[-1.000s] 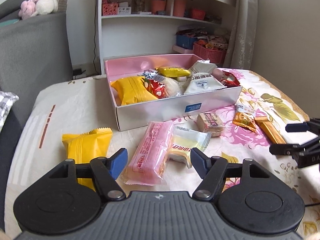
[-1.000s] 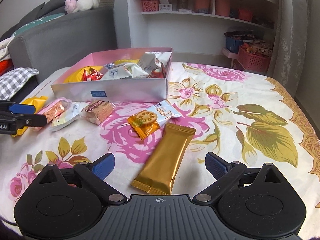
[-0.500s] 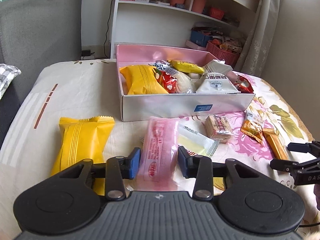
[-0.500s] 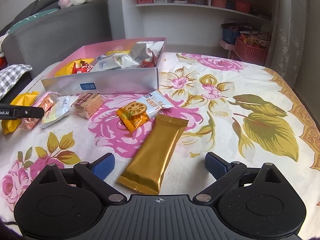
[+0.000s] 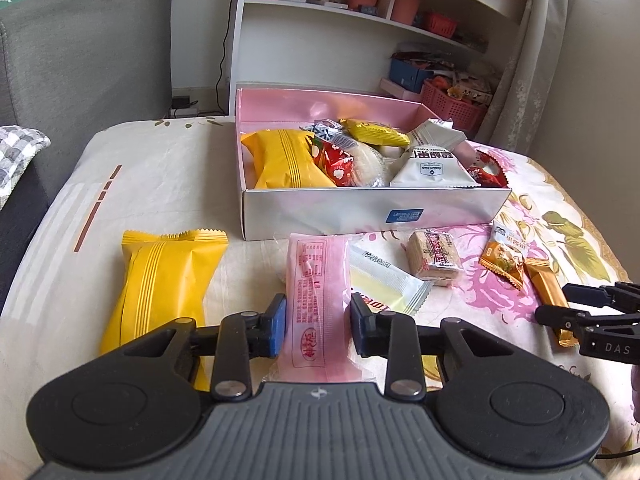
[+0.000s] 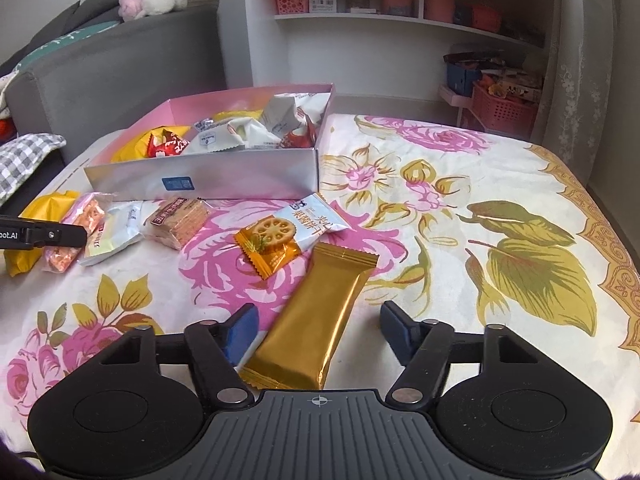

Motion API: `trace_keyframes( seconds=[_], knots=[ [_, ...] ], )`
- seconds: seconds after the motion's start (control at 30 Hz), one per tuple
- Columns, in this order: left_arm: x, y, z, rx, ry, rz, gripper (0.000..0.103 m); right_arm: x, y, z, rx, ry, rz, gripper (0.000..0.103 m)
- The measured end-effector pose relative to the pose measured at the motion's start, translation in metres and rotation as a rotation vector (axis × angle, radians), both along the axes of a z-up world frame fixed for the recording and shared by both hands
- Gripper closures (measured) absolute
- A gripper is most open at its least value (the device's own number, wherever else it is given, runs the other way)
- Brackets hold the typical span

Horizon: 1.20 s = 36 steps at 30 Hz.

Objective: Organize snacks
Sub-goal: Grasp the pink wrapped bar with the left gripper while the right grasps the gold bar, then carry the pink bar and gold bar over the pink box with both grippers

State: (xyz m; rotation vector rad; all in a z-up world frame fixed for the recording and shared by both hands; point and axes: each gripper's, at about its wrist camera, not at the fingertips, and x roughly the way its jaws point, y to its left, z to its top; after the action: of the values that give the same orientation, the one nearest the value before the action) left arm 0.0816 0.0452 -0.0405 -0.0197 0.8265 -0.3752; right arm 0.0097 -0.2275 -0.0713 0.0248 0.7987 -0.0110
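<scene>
Two tools work over a floral tabletop cloth (image 6: pixel 500 184). Left tool (image 5: pixel 318 322) has just been closing; its blue pads sit against both sides of a pink wafer packet (image 5: pixel 318 292), clamped on it. Right tool (image 6: pixel 316 330) has also just been narrowing, its jaws apart around a gold bar wrapper (image 6: pixel 316 320), right pad clear of it. Pink snack box (image 5: pixel 372 210) stands beyond, full of packets. Yellow packet (image 5: pixel 160 280) lies left of the pink one; a biscuit packet (image 6: pixel 284 236) lies near the gold bar.

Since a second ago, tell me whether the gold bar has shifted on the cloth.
No. The gold bar keeps its place below the orange cracker packet; the right gripper jaws have just been closing around it.
</scene>
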Motion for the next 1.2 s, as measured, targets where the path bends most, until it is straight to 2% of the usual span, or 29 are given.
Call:
trace_keyframes(
  seconds=[0.03,0.13,0.6,0.97,1.2],
  knots=[
    [0.000,0.000,0.001,-0.002,0.002,0.001,0.074,0.000,0.001,0.001,0.002,0.000,0.005,0.063],
    [-0.001,-0.001,0.002,-0.006,0.002,0.005,0.074,0.001,0.002,0.002,0.005,0.002,0.009,0.075],
    [-0.003,-0.001,0.012,-0.018,0.017,0.021,0.074,-0.001,-0.001,0.019,0.055,-0.021,0.003,0.075],
    [-0.006,-0.006,0.019,0.025,0.043,0.041,0.074,-0.004,-0.004,0.040,0.108,-0.066,-0.002,0.075],
    [-0.004,-0.009,0.026,0.013,0.055,0.064,0.074,0.001,0.000,0.051,0.117,-0.089,0.005,0.075]
  ],
)
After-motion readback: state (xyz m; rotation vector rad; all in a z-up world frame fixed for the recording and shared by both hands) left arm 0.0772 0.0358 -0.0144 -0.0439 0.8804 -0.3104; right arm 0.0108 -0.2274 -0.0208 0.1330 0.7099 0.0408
